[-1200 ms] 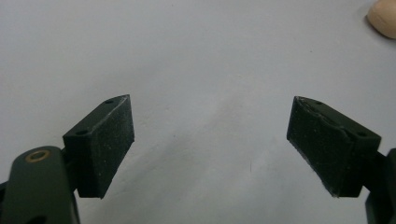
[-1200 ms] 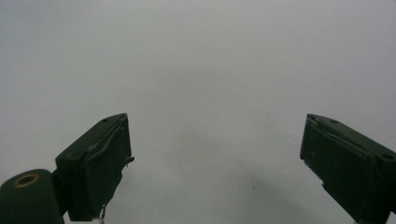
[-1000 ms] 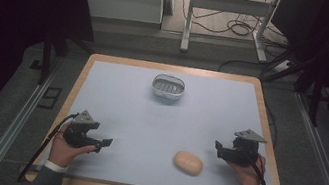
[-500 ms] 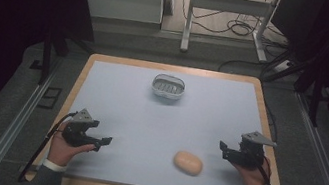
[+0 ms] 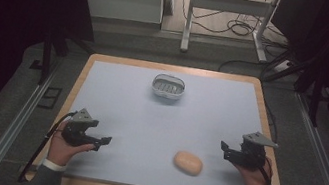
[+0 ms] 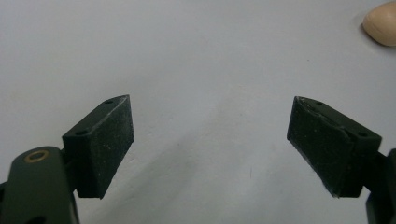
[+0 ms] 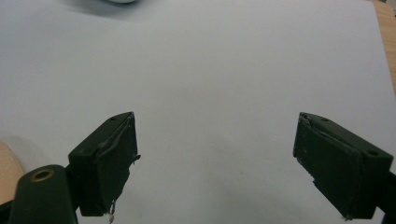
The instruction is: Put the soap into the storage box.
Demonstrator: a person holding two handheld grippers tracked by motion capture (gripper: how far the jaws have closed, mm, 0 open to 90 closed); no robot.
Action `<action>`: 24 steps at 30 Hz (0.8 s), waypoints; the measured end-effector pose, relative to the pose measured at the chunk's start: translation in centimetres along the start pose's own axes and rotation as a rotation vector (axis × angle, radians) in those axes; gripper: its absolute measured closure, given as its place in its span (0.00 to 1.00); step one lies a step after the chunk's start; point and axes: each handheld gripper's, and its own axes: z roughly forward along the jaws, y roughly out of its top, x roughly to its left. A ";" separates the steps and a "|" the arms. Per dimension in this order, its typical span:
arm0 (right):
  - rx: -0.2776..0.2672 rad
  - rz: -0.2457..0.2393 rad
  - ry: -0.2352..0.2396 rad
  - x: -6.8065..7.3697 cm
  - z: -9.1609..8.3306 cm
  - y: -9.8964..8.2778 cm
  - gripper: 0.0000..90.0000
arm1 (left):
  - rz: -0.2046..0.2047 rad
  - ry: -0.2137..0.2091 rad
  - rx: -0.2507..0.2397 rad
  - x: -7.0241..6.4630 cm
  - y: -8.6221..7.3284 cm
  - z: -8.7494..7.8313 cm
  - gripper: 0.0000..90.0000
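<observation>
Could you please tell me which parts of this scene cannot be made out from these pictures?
- Small white slotted basket: too small in the high view to tell whether anything lies in it; cut off by the top edge in the right gripper view.
- Tan oval bread roll: cut off by the right edge in the left gripper view and by the left edge in the right gripper view; its underside is hidden in all of them.

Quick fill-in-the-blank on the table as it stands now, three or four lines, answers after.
1. The tan bread roll lies nearer the ____ tool.
2. The white basket stands at the table's ____ side, apart from both hands.
3. The left tool has its jaws ____, nothing between them.
4. The roll lies on the ____ blue mat.

Missing words: right; far; open; light
</observation>
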 end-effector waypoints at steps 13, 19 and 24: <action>-0.006 -0.023 0.028 0.2 -0.7 0.5 0.16 | 0.002 -0.009 0.021 -0.3 0.0 0.6 0.17; -0.013 -0.012 0.060 0.3 -1.1 0.9 0.16 | 0.006 -0.012 0.019 -0.2 0.0 0.5 0.17; -0.024 -0.022 0.058 0.5 -1.4 1.3 0.16 | -0.001 -0.013 0.016 -0.2 0.0 0.5 0.16</action>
